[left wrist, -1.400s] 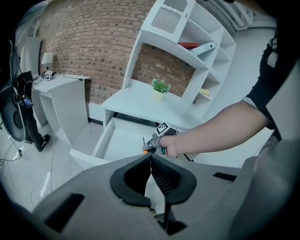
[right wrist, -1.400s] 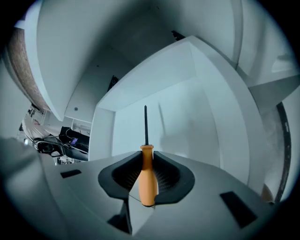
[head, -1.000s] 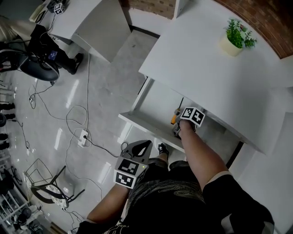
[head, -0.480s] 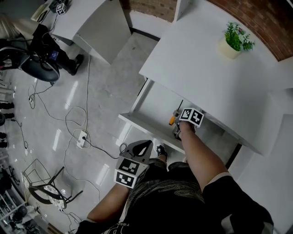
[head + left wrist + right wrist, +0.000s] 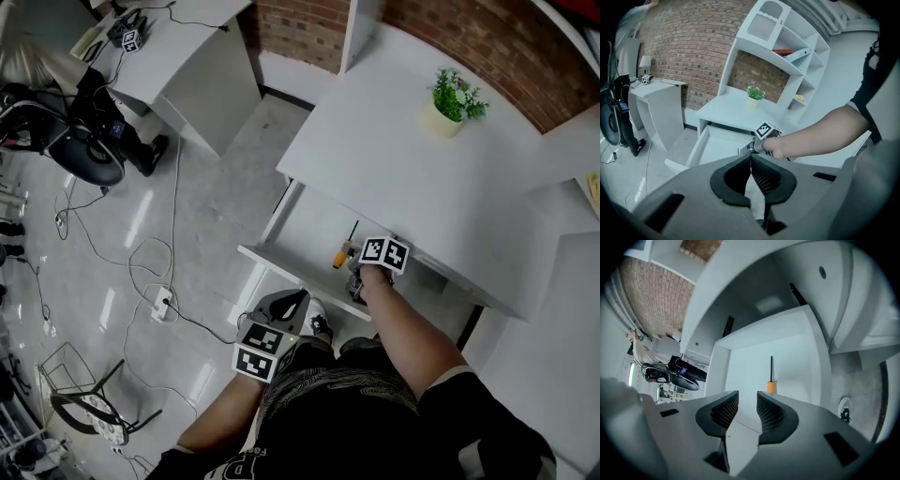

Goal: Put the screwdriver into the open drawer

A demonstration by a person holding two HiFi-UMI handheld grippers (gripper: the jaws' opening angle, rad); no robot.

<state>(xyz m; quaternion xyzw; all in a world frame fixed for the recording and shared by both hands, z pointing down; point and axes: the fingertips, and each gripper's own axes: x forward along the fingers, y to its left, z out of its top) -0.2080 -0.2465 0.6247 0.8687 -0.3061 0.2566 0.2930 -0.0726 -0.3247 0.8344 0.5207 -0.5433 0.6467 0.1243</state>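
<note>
Potted plant (image 5: 453, 98) on desk (image 5: 403, 164), power strip (image 5: 161, 304) — brick wall (image 5: 300, 23)

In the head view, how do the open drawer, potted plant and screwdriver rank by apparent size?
Largest: open drawer.
Middle: potted plant.
Smallest: screwdriver, lying in the drawer.

I was in an office-like test room: a white desk (image 5: 394, 159) with a potted plant (image 5: 450, 101) against a brick wall (image 5: 487, 47), loose cables (image 5: 141, 253) and a power strip (image 5: 161, 305) on the glossy floor (image 5: 216, 187), a marker cube (image 5: 130, 39) on a second desk (image 5: 187, 56).
</note>
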